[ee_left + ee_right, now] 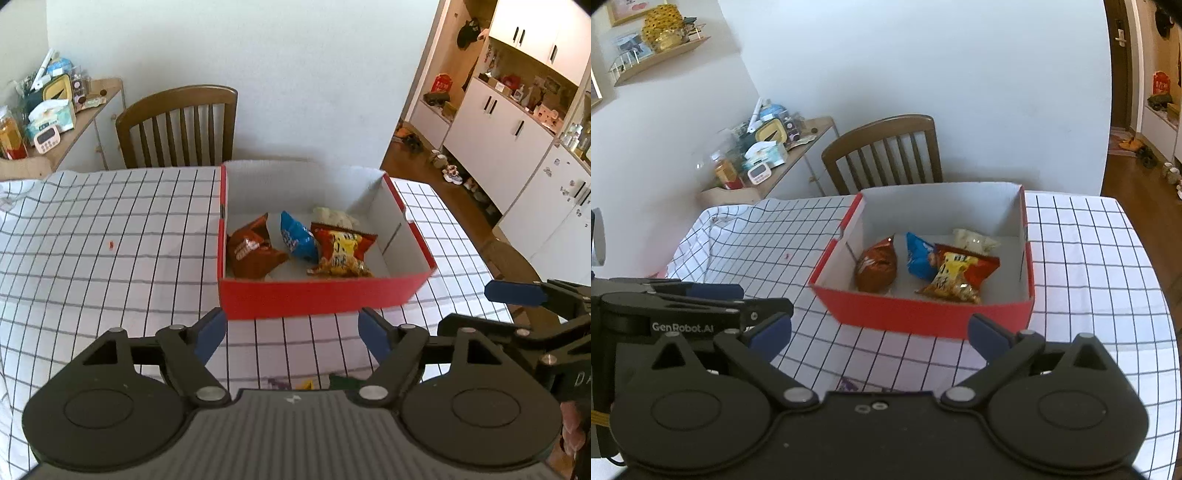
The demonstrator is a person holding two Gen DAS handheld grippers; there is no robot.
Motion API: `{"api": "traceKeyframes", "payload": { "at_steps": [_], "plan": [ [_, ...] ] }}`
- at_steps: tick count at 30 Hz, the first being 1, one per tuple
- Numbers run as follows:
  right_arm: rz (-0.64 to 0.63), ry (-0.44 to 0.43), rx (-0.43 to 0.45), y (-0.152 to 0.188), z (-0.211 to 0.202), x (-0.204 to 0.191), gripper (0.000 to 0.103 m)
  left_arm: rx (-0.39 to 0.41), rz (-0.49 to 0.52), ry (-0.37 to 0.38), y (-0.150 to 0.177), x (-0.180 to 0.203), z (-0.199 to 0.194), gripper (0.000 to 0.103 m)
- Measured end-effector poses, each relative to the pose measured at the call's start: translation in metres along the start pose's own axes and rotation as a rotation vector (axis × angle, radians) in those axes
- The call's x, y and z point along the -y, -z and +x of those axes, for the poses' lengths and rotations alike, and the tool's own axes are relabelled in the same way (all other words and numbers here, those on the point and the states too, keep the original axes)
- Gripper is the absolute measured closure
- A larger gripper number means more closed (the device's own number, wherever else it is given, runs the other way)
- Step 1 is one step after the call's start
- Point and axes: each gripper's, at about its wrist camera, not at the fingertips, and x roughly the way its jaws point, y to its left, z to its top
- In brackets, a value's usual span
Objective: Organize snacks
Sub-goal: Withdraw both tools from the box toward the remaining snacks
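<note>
Both sets of jaws are spread wide with nothing between them, the left gripper [291, 330] and the right gripper [881, 334] side by side, hanging just short of the red box [325, 297]. My guess is they're open because the drop-offs are done and they're backing off. The box sits on the checked tablecloth [110, 240], and it holds four snacks: a brown bag [253, 251], a blue bag [295, 236], a red-and-yellow bag [341, 253], and a pale one [334, 217] at the back. A few wrappers peek out just under the grippers, can't tell what.
</note>
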Motion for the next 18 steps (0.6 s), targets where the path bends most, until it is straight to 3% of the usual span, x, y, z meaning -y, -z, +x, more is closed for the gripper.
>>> {"api": "traceKeyframes", "payload": {
  "at_steps": [4,9,18],
  "plan": [
    [-0.002,-0.006,-0.004,0.010,-0.003,-0.003,0.000,-0.003,-0.013,0.021,0.017,-0.004,-0.005,0.024],
    [-0.020,-0.007,-0.029,0.027,-0.001,-0.008,0.000,-0.028,-0.024,0.042,0.038,-0.007,-0.006,0.016],
    [0.029,-0.002,-0.095,0.073,0.008,0.000,0.000,-0.100,-0.013,0.027,0.080,-0.015,0.006,0.015]
  ]
}}
